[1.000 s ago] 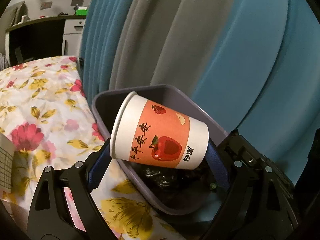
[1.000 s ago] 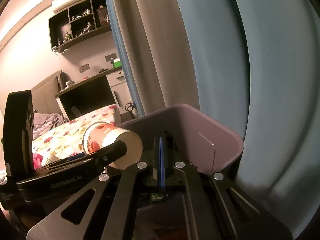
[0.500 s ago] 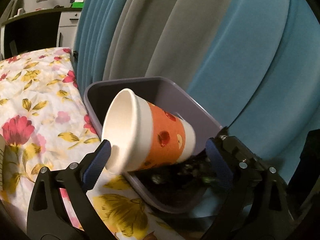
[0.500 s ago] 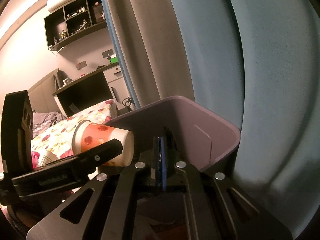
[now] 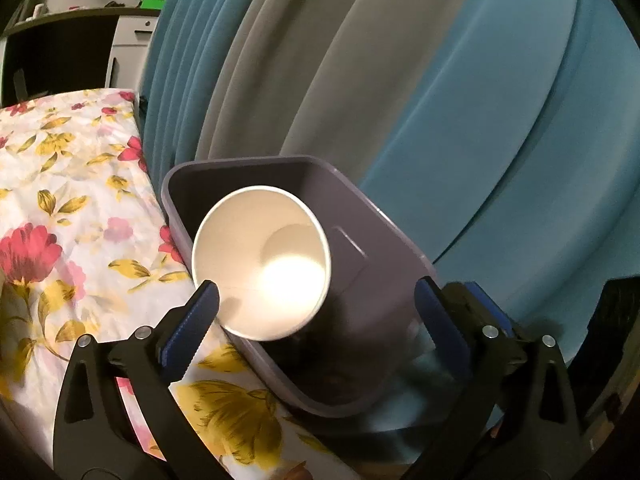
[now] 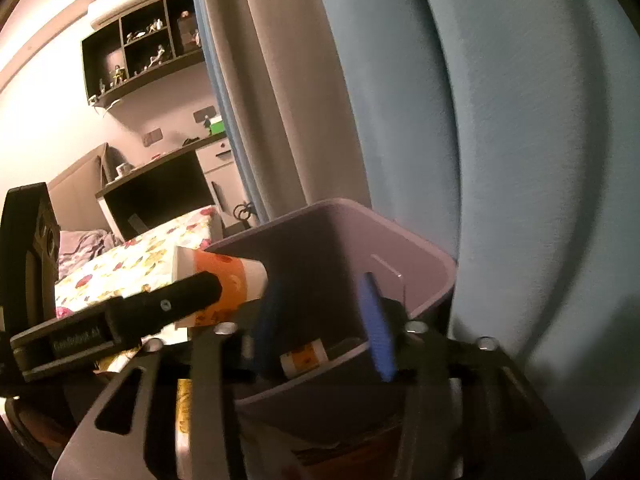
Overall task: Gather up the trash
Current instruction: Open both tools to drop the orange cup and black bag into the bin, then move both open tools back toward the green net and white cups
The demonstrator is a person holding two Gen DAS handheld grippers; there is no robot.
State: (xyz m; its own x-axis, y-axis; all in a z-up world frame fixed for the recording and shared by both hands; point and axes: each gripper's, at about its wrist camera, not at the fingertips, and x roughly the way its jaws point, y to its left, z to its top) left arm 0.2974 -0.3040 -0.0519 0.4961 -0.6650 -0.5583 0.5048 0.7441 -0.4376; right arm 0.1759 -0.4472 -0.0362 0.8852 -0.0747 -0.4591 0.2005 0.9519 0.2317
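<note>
An orange-and-white paper cup (image 5: 262,264) hangs tilted over the purple trash bin (image 5: 376,248), mouth toward the left wrist camera, its base pointing into the bin. My left gripper (image 5: 316,312) is open; the cup's rim rests against the left finger only. In the right wrist view the cup (image 6: 224,276) lies on its side above the bin's near rim (image 6: 424,248), beside the left gripper's finger. My right gripper (image 6: 324,320) is open over the bin. A small orange-labelled item (image 6: 304,358) lies inside the bin below it.
A bed with a floral sheet (image 5: 68,216) lies directly left of the bin. Blue and grey curtains (image 5: 400,80) hang close behind the bin. A dark desk and white drawers (image 6: 180,188) stand at the far wall under shelves (image 6: 144,56).
My left gripper has opened and the cup has swung from sideways to base-first into the bin. My right gripper has opened from shut, and a small item now lies in the bin.
</note>
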